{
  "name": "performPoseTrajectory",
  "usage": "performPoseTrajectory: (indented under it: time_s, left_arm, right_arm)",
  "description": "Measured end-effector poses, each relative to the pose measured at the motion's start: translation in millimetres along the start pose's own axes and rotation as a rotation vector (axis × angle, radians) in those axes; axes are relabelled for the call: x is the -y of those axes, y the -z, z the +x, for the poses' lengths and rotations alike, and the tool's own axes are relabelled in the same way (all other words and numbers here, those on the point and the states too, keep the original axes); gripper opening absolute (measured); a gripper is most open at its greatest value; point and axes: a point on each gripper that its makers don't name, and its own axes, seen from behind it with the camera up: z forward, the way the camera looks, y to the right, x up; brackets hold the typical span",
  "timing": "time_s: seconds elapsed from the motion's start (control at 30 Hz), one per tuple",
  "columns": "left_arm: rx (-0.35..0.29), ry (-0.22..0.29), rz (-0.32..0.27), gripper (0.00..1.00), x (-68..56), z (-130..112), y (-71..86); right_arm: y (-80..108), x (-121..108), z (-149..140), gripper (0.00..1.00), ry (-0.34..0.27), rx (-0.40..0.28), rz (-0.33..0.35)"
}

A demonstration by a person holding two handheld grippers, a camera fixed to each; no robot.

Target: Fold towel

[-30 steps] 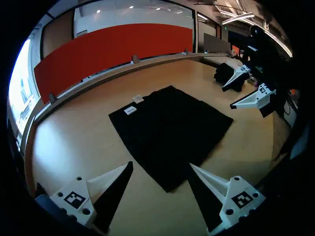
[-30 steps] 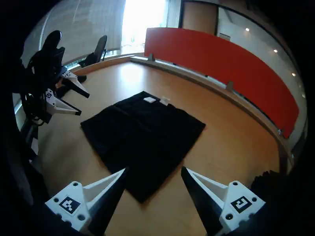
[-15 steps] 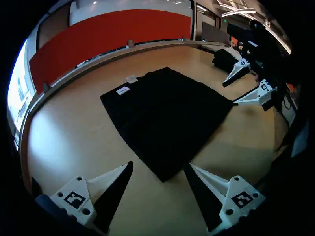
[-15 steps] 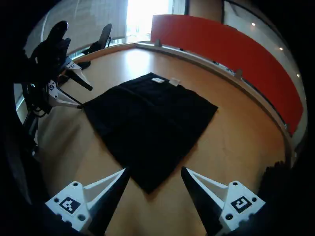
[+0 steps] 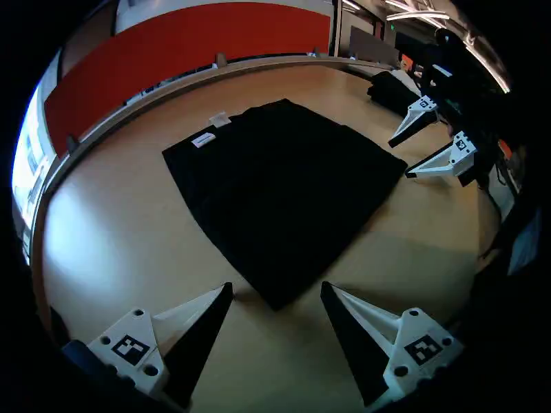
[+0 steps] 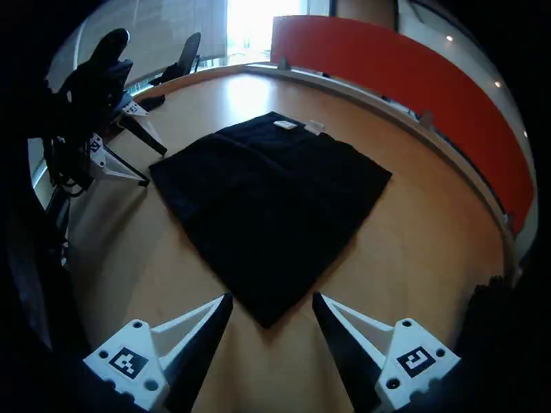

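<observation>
**Towel and both grippers, seen from opposite corners.** The black towel [image 5: 282, 186] lay flat on the wooden table [image 5: 124, 227], set as a diamond. Two white tags [image 5: 203, 140] sat at its far edge, towards the red panel [image 5: 186, 48].

In the left gripper view, the left gripper [image 5: 276, 288] was spread wide. Its fingers stood either side of the towel's near corner and pinched nothing. The right gripper [image 5: 398, 160] appeared at the right-hand corner, its fingers also apart and pointing at that corner. Whether they touched the cloth could not be told.

In the right gripper view, the right gripper's own jaws were spread about another near corner of the towel, with the cloth's tip lying between them and not clamped. An office chair [image 6: 189, 51] stood beyond the table, by the bright window.
</observation>
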Motion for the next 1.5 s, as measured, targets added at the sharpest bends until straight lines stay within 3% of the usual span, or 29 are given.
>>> performPoseTrajectory:
  time_s: [0.2,0.5,0.77,0.9,1.03,1.23,1.37,1.5]
  left_arm:
    - [0.006,-0.01,0.003,0.95,-0.7,-1.0,-0.5]
    - [0.031,-0.007,0.006,0.93,0.2,-1.7,-0.2]
    - [0.037,0.007,0.015,0.8,4.7,-1.8,-0.2]
    - [0.04,0.004,0.015,0.71,3.9,-1.9,-0.4]
    - [0.042,0.002,0.014,0.52,0.9,-1.6,-0.4]
    - [0.046,0.001,0.013,0.35,-2.2,-0.8,-0.4]
    - [0.051,0.014,0.021,0.18,-0.5,-0.2,-0.3]
    - [0.055,0.036,0.02,0.16,0.3,1.0,0.2]
  right_arm:
    - [-1.8,2.5,-4.0,0.84,0.003,0.013,0.014]
    - [-3.7,7.2,-7.2,0.66,-0.015,0.02,0.04]
    - [-2.9,5.6,-8.3,0.51,-0.018,0.018,0.039]
    - [-3.1,5.0,-8.2,0.45,-0.019,0.019,0.037]
    - [-3.1,5.4,-8.0,0.4,-0.02,0.02,0.037]
    - [-2.9,6.2,-7.7,0.28,-0.025,0.021,0.037]
    - [-2.4,8.0,-7.7,0.23,-0.026,0.024,0.041]
    - [-2.3,9.1,-6.4,0.2,-0.026,0.027,0.042]
